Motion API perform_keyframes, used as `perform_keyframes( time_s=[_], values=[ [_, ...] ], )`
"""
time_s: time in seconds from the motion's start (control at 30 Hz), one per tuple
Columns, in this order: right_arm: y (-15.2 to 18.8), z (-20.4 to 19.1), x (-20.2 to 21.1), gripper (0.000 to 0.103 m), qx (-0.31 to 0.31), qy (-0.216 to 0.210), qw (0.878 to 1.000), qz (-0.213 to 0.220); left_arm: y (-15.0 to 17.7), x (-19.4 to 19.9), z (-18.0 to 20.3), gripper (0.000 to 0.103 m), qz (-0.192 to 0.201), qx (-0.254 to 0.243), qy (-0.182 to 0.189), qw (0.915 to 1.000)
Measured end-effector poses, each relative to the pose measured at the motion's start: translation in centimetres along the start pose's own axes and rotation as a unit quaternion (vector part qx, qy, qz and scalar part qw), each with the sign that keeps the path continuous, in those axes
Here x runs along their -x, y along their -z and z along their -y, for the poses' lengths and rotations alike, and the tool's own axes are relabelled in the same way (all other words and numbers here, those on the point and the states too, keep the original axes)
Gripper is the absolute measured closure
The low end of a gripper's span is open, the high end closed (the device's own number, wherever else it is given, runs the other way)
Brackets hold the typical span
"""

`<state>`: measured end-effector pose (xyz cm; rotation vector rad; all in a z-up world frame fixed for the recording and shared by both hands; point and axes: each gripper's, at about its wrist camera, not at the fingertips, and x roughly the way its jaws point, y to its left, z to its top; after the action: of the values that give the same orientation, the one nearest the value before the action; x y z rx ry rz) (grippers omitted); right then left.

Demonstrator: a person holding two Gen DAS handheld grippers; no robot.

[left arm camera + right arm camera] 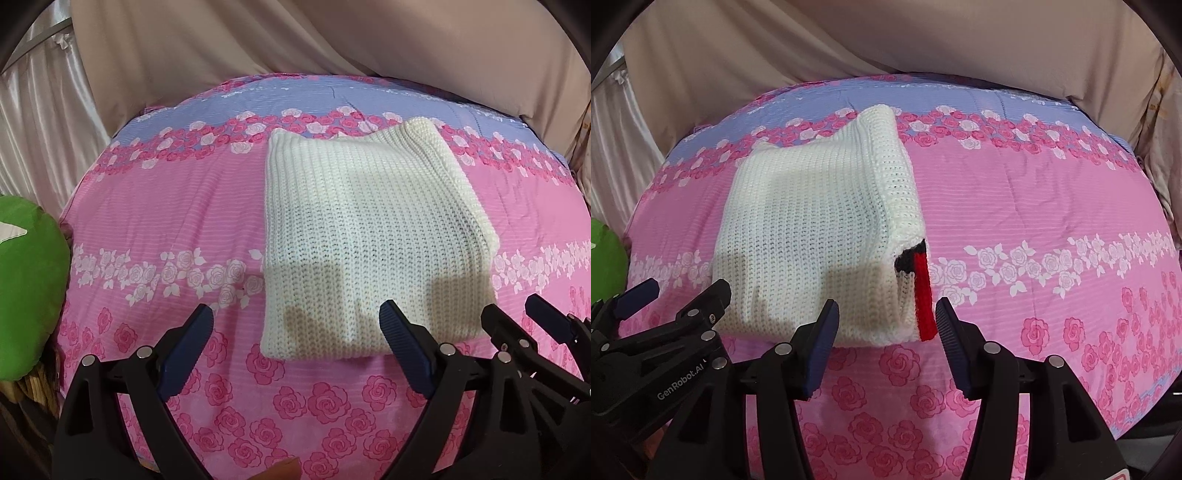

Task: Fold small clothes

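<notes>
A white knitted garment [365,236] lies folded into a rectangle on the pink rose-print bed cover [166,221]. In the right wrist view the garment [812,229] shows a red and black strip [923,295] at its near right corner. My left gripper [297,325] is open and empty, just above the garment's near left edge. My right gripper [886,317] is open and empty, just in front of the garment's near right corner. Each gripper also shows in the other's view, the right one [517,314] and the left one [683,291].
A green cushion [26,291] sits off the bed's left side. Beige fabric [295,37] hangs behind the bed, with pale curtains [37,129] at the left. The bed cover [1052,221] stretches right of the garment.
</notes>
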<state>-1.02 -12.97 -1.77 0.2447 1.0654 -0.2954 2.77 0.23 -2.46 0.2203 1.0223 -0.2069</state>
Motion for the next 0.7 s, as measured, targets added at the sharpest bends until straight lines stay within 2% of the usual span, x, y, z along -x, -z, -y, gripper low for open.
perform_keyframes(
  time_s=[0.7],
  values=[
    [0.47,-0.3,0.47,0.05,-0.007,0.005,1.0,0.0,0.15,0.58,0.15,0.018,0.008,-0.003,-0.013,0.9999]
  ],
)
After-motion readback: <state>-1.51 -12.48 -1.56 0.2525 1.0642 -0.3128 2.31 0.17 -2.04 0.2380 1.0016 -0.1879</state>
